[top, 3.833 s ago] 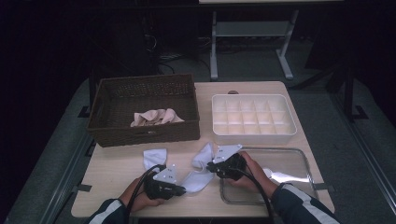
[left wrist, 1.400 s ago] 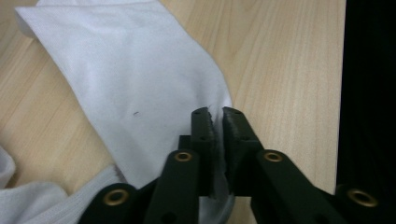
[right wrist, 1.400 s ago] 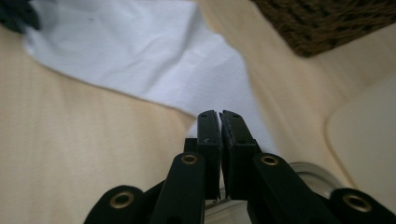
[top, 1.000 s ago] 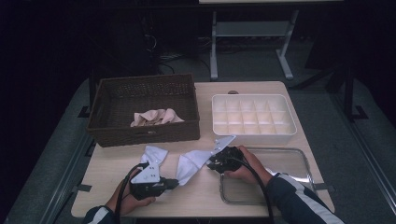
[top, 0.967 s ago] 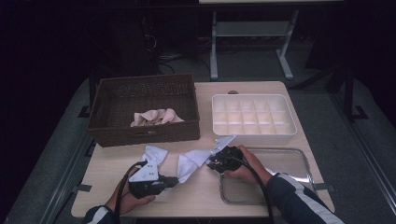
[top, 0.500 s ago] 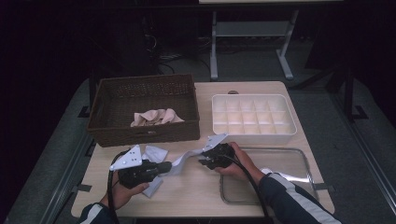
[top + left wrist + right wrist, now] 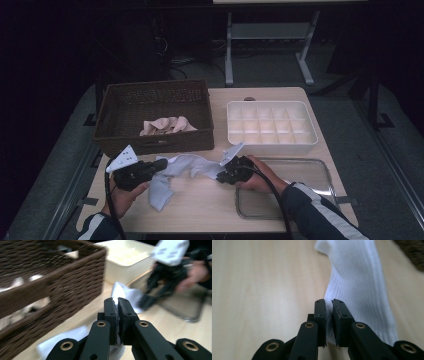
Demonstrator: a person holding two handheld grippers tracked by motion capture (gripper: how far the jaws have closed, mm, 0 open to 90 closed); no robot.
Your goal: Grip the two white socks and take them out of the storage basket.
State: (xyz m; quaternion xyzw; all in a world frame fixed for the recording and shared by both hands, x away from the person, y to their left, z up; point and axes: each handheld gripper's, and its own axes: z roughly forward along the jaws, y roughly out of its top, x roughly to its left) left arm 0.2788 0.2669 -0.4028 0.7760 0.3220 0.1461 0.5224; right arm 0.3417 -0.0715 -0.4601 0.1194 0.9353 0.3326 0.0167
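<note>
**White sock pinched at both ends**

My left claw (image 7: 161,164) is pinching one end of the white sock (image 7: 187,167); my right claw (image 7: 223,176) has just closed on the other. The sock spans between them near the surface's (image 7: 200,205) front edge, before the wicker basket (image 7: 155,122). I can read no writing.
</note>
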